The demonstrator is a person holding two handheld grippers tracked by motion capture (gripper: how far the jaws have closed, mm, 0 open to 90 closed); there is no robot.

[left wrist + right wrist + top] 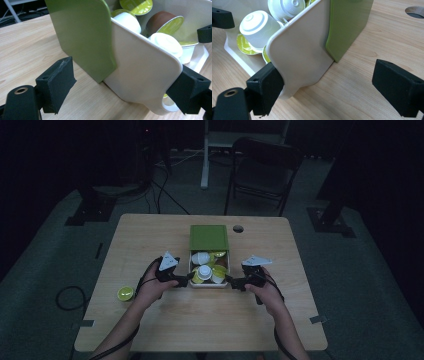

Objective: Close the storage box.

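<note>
High view showed the white drawer [209, 284] pulled partway out of the green sleeve [209, 237] near the middle of the table [150, 320], loaded with coffee pods [204, 271]; the left gripper [186, 280] stood at the drawer's left front corner and the right gripper [231, 281] at its right front corner; a loose green pod [125, 293] lay well apart at the table's left.

Left gripper view had the jaws spread wide and clamping nothing; one pad rested against the drawer's rounded corner [150, 75], the other stood free over bare wood beside the sleeve [82, 35]. Right gripper view told the same: jaws open, one pad against the drawer's side wall [299, 55], the other well clear on the sleeve's [348, 25] side.

The risks, as I judged them: with no real grip on either side, each pad could slide off the smooth curved plastic if the hands pushed or pulled; uneven force from the two sides would likely skew the drawer in the sleeve and jam it; a sudden jerk could tip the piled pods [166, 42] over the low front edge, since some sat high; the light sleeve might travel with the drawer rather than stay put, as nothing pinned it down; pushing too far toward the back could carry the box near the hole [415, 11] in the table.
</note>
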